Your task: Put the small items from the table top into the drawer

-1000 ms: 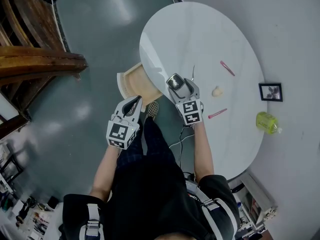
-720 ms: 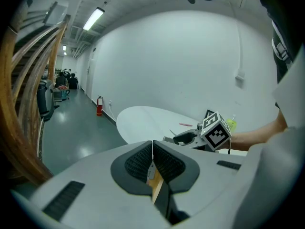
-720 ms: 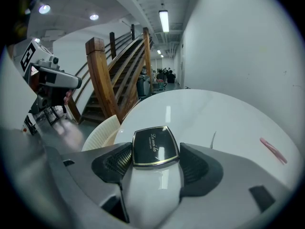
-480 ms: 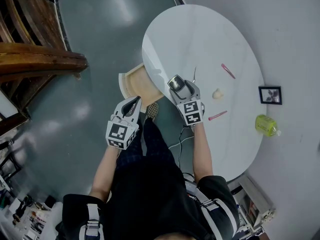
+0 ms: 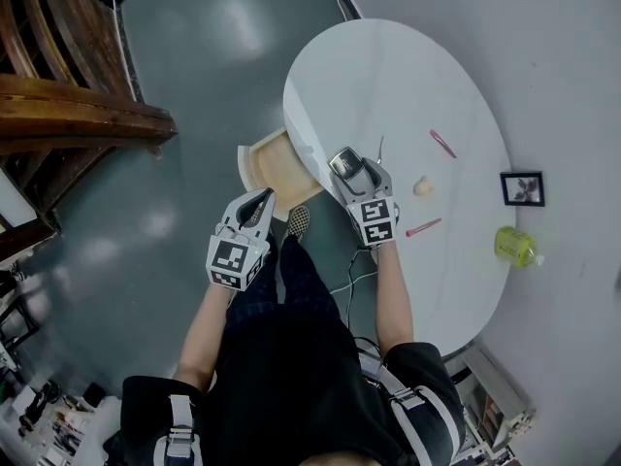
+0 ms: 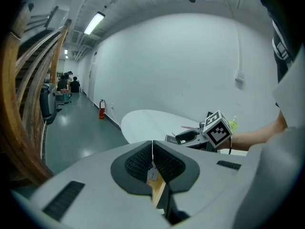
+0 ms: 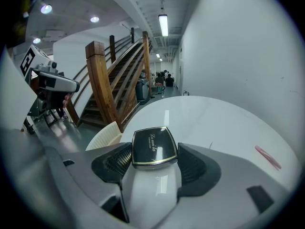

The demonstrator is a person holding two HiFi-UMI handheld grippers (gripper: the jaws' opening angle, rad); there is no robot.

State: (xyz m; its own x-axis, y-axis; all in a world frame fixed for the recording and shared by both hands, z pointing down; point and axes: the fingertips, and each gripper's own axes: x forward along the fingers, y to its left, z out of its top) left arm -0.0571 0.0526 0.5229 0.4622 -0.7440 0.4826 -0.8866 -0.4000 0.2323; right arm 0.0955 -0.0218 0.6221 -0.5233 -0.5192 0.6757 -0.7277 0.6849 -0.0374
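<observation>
My right gripper (image 5: 344,164) hovers over the near left part of the white oval table (image 5: 388,76). It is shut on a black compact case with a gold rim (image 7: 153,148), which sits flat between the pads. The wooden drawer (image 5: 264,163) stands pulled out from the table's left edge, just left of that gripper. My left gripper (image 5: 260,200) is shut, held off the table below the drawer. On the table lie two pink hair clips (image 5: 442,144) (image 5: 422,227), a small cream lump (image 5: 423,187) and a thin dark pin (image 5: 380,149).
A small framed picture (image 5: 524,188) and a yellow-green bottle (image 5: 516,246) sit by the table's right edge. A wooden staircase (image 5: 68,105) rises at the left over the grey floor. A thin cable (image 5: 354,280) trails near the person's legs.
Both grippers keep their places relative to the table and drawer. The head view has shifted slightly, so everything sits a little lower and to the right.
</observation>
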